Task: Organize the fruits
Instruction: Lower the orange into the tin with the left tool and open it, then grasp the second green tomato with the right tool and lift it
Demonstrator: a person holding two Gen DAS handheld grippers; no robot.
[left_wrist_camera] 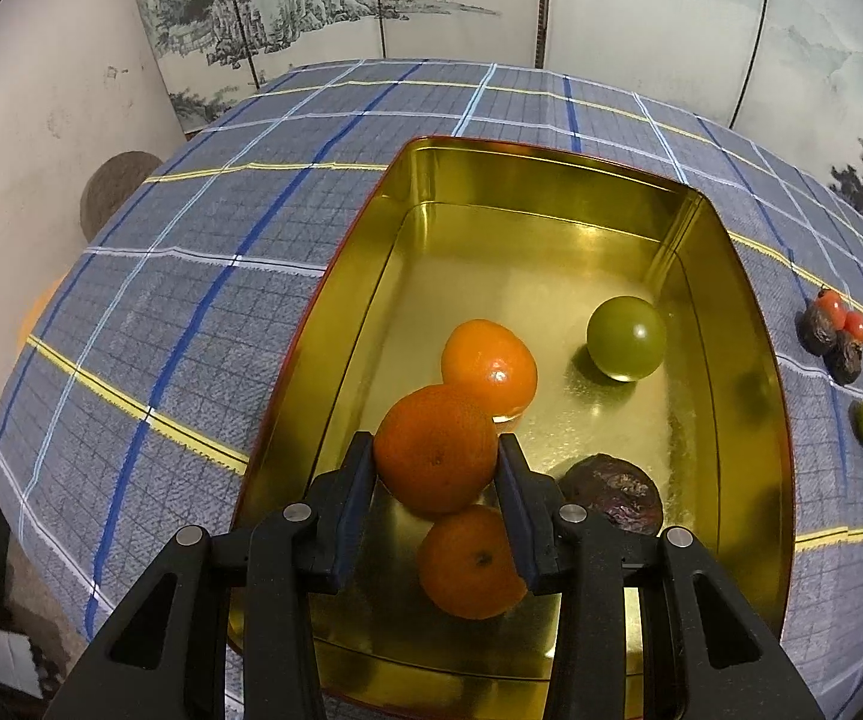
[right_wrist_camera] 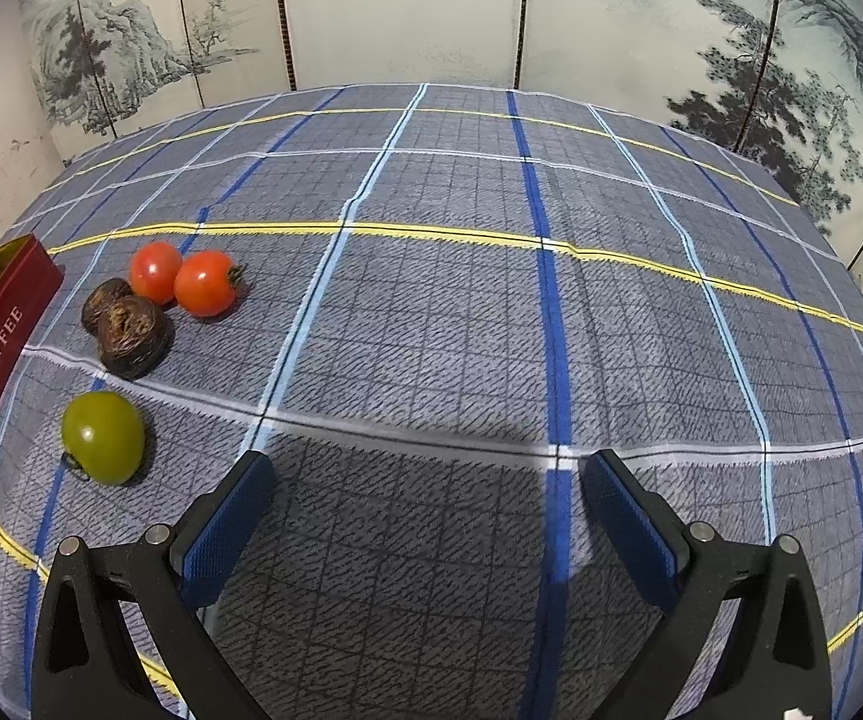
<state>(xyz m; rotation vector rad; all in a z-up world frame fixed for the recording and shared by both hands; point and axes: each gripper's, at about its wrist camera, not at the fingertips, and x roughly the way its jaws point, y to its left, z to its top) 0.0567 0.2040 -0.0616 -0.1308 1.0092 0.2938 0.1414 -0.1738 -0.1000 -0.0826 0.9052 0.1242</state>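
While my left gripper (left_wrist_camera: 437,456) is clamping an orange (left_wrist_camera: 434,450) low in the frame's centre, over the gold tin (left_wrist_camera: 335,324), two more oranges, a green fruit (left_wrist_camera: 626,339) and a dark one are lying inside. My right gripper (right_wrist_camera: 425,480) is hanging wide apart, empty, with tomatoes (right_wrist_camera: 182,279) sitting upper left.

The worktop (right_wrist_camera: 461,312) (covered by a blue-grey checked cloth) carries a gold-lined tin (left_wrist_camera: 725,276), two red tomatoes (right_wrist_camera: 182,279), two dark wrinkled fruits (right_wrist_camera: 128,333) touching them, and a green fruit (right_wrist_camera: 102,437) nearby.
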